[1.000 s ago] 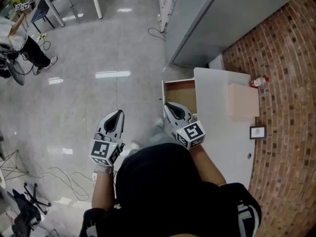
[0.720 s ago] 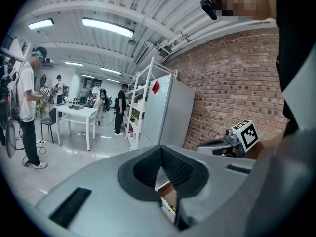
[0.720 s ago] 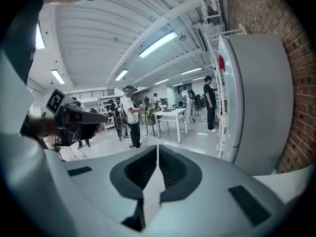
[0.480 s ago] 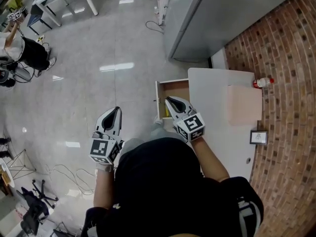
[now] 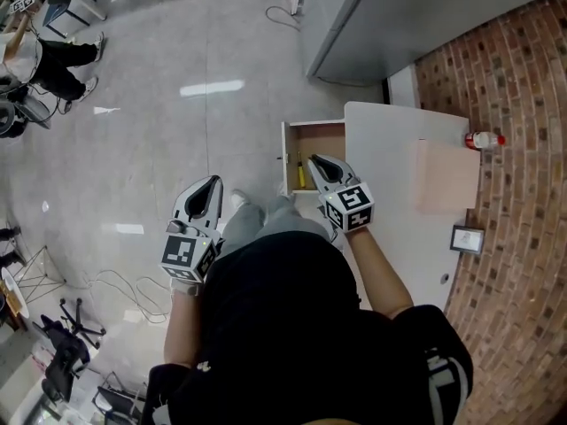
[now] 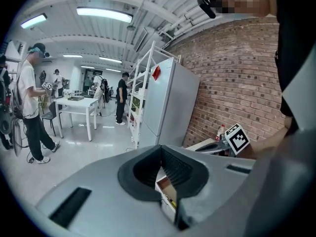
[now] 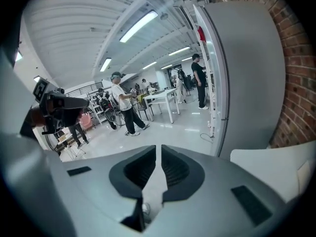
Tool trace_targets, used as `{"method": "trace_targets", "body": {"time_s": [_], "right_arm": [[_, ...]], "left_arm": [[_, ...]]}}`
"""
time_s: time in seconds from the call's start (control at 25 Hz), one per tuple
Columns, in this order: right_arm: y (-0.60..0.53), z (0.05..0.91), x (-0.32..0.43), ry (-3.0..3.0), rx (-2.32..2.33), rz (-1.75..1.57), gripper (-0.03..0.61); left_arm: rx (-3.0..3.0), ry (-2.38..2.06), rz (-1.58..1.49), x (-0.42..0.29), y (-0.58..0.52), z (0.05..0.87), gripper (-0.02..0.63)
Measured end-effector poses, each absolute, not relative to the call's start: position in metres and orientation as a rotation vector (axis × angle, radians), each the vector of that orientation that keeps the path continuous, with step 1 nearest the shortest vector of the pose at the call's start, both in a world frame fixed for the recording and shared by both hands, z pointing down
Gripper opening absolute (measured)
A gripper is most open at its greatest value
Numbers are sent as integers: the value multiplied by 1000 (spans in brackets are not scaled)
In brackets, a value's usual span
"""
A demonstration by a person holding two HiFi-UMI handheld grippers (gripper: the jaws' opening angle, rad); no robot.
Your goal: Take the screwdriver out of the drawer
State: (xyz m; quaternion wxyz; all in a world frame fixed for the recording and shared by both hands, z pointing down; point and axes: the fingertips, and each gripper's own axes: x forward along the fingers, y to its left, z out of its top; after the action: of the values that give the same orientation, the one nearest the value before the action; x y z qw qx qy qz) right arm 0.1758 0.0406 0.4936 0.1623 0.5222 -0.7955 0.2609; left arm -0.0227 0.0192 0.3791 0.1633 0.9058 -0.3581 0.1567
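Observation:
A wooden drawer point(image 5: 285, 153) stands pulled out from the left side of a white cabinet point(image 5: 399, 202). A yellow-handled screwdriver point(image 5: 301, 173) lies inside it by the left wall. My right gripper point(image 5: 318, 161) hangs over the drawer's near end, just right of the screwdriver; its jaws are opening by a thin slit with nothing between them point(image 7: 159, 149). My left gripper point(image 5: 213, 185) is shut and empty above the floor, left of the drawer. In the left gripper view, the drawer point(image 6: 165, 189) and the screwdriver point(image 6: 171, 201) show beyond the closed jaws point(image 6: 160, 149).
On the cabinet top are a cardboard box point(image 5: 447, 177), a red-capped bottle point(image 5: 485, 139) and a small picture frame point(image 5: 467, 238). A grey fridge point(image 5: 381, 16) stands behind, against a brick wall point(image 5: 523, 104). The person's legs are between the grippers. People and tables are far off.
The right gripper has come forward and down over the open drawer, beside the screwdriver. The left gripper has also moved forward a little. The drawer has stayed open.

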Motion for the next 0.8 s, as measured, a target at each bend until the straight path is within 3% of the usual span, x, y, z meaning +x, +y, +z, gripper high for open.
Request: {"method": "trace_targets", "body": {"time_s": [0.8], "right_arm": [[56, 693, 174, -1813, 1469, 1056, 118]], "left_arm": [[2497, -925, 607, -92, 4, 444, 3]]}}
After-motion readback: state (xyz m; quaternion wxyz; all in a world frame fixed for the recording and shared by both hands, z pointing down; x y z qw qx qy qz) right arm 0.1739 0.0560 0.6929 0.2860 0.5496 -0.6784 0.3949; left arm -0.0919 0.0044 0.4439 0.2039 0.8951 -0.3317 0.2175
